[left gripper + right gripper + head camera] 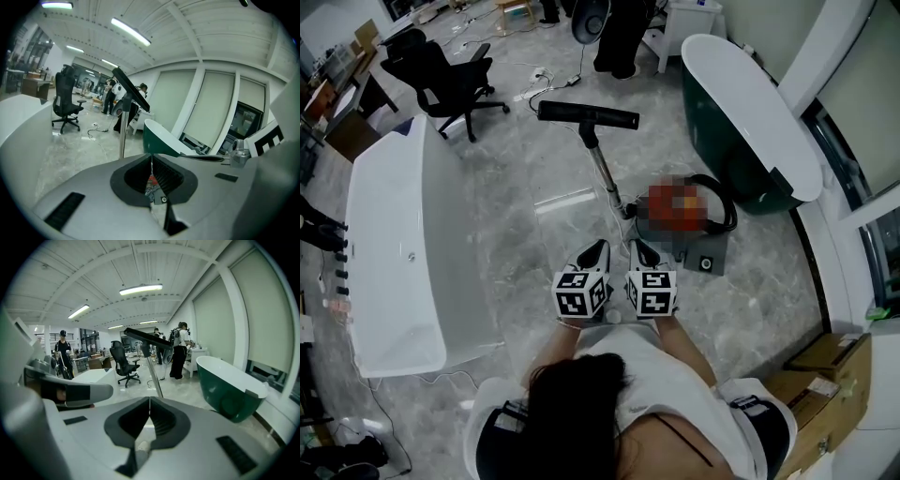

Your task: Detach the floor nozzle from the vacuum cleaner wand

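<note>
Well beyond fingers, floor nozzle [588, 114] sitting attached at far end of wand [605, 173]; left gripper [594, 249] and right gripper [642, 251] hovering, fingers together, empty. Approach seemingly pending; next move likely calling for opening, reaching joint.

1 white bathtub [394, 253] left of jaws. 1 green bathtub [741, 122] ahead-right. 1 black office chair [441, 80] far ahead-left. Cardboard boxes [830, 375] behind-right.

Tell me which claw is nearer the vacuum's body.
Right. The right claw points at the vacuum body from just below and left of it; the left claw sits alongside, farther left.
</note>
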Tool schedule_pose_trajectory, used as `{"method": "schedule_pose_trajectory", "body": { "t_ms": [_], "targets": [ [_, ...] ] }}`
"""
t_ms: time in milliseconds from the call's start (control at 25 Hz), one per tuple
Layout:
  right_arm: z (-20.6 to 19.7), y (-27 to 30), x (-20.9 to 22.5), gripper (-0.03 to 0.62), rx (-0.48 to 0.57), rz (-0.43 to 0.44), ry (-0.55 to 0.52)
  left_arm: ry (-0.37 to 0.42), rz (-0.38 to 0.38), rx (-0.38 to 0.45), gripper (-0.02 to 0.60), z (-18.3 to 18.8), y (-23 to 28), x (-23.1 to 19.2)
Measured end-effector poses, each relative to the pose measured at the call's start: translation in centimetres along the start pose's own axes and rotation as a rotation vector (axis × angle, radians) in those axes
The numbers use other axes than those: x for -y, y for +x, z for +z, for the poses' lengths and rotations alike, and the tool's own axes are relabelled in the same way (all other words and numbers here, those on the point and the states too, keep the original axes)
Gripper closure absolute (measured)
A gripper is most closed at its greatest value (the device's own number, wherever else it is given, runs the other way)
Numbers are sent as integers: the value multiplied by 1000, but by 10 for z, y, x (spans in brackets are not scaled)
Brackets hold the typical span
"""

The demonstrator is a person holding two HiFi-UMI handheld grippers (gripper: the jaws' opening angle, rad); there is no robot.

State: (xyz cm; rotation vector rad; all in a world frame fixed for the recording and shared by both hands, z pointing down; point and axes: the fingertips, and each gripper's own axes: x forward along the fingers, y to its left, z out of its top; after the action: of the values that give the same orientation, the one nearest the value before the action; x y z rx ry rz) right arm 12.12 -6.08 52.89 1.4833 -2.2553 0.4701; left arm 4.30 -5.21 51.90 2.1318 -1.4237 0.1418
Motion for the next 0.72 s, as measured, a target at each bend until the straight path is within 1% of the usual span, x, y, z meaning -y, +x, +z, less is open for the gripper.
{"method": "schedule_pose_trajectory", "body": {
  "t_ms": [160, 440, 720],
  "targets": [
    [5, 2, 3, 579, 8, -11, -37, -5, -3, 4, 568, 3, 6, 0],
    [10, 7, 6, 579, 6, 2, -27, -16, 6, 19, 568, 12, 11, -1],
    [14, 16, 5, 579, 4, 14, -28, 14, 28, 22, 568, 16, 15, -7]
  ]
}}
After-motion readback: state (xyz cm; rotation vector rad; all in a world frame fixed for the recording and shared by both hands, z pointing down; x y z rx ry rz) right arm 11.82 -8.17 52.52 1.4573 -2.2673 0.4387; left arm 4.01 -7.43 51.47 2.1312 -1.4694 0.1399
